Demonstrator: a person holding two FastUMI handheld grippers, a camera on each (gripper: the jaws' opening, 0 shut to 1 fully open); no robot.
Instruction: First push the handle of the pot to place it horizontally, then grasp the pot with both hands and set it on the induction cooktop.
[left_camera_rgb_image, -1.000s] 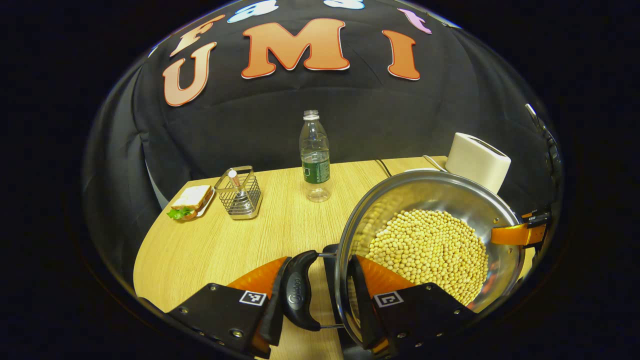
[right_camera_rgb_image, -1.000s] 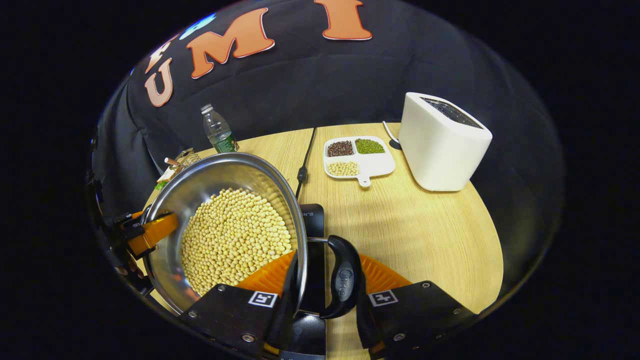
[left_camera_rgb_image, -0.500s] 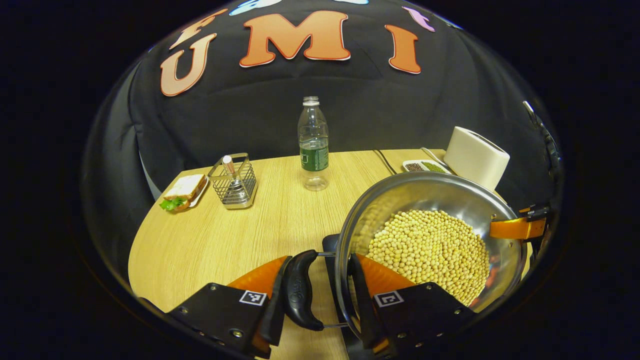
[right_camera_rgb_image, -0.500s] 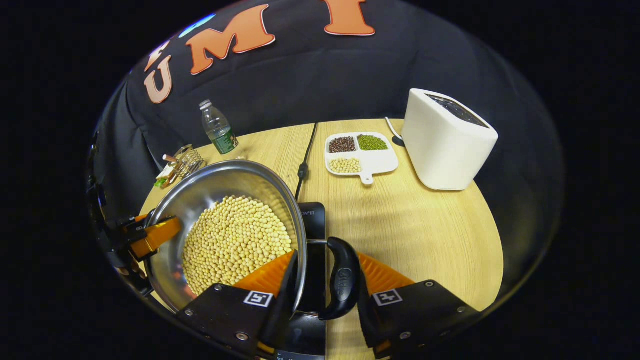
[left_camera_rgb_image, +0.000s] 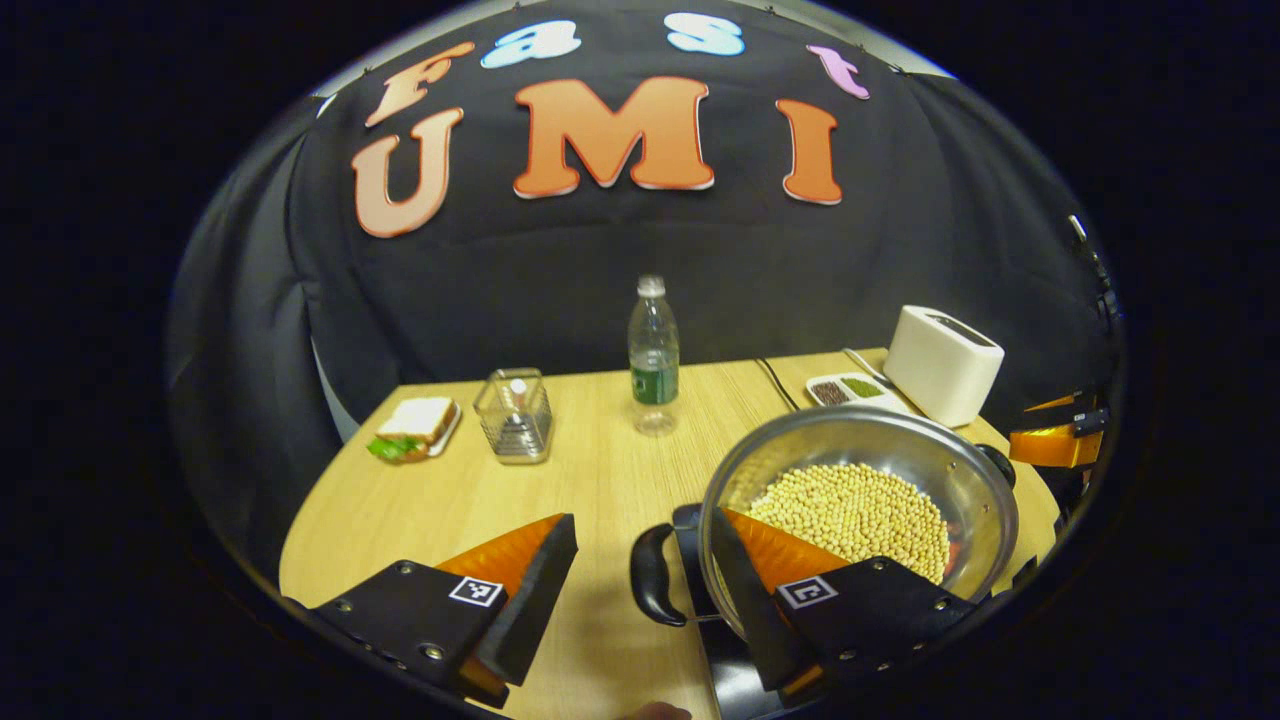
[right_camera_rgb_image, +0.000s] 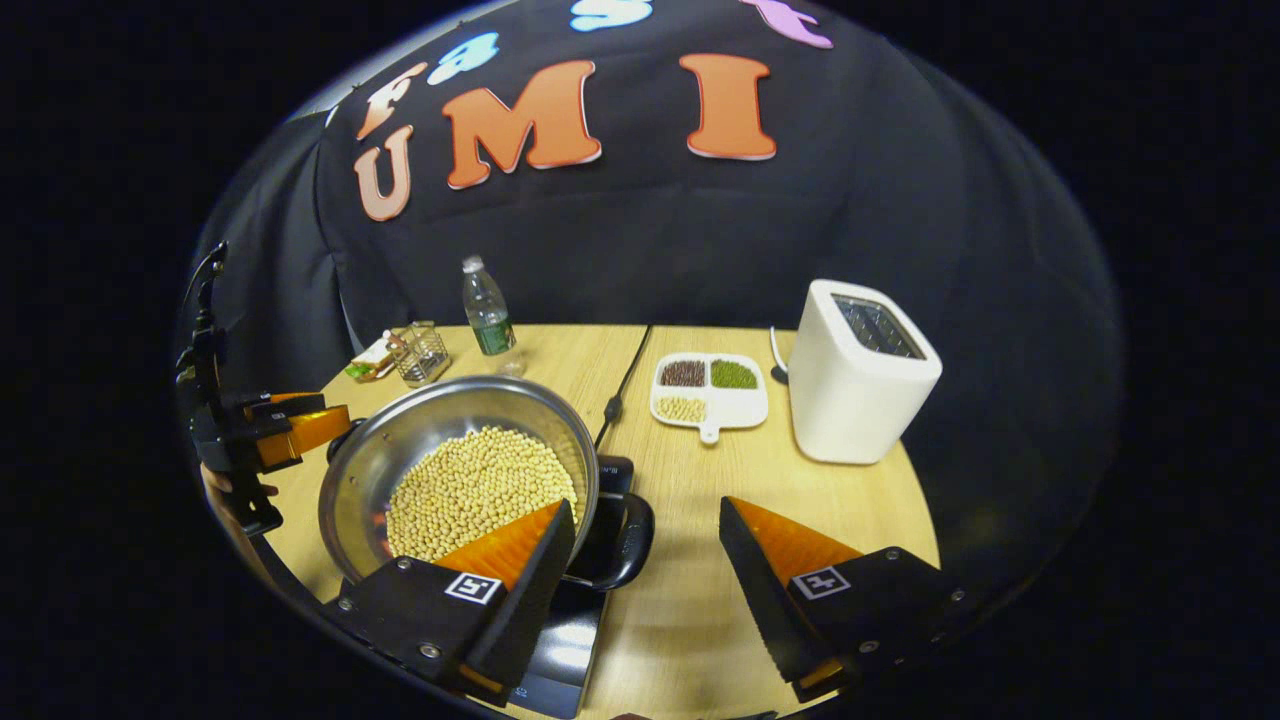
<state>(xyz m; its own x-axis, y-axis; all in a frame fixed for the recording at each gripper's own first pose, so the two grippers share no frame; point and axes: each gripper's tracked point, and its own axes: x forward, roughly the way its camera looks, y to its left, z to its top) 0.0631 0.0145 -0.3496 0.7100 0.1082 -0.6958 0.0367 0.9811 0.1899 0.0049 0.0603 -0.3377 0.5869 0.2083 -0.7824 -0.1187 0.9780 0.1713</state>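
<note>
left gripper view: left gripper (left_camera_rgb_image: 640, 590) fingers spread, nothing held; pot (left_camera_rgb_image: 860, 505) of beans sits on cooktop (left_camera_rgb_image: 735, 680), handle (left_camera_rgb_image: 650, 590) loose btwn fingers; sandwich (left_camera_rgb_image: 415, 425) far left | right gripper view: right gripper (right_camera_rgb_image: 648, 575) fingers apart, empty; pot (right_camera_rgb_image: 455, 470) on cooktop (right_camera_rgb_image: 565, 655); toaster (right_camera_rgb_image: 860, 385) + bean tray (right_camera_rgb_image: 710, 395) beyond

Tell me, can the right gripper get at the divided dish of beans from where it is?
Probably yes. The right gripper is open and holds nothing, and bare table lies between it and the divided dish. The toaster stands off to one side.
</note>
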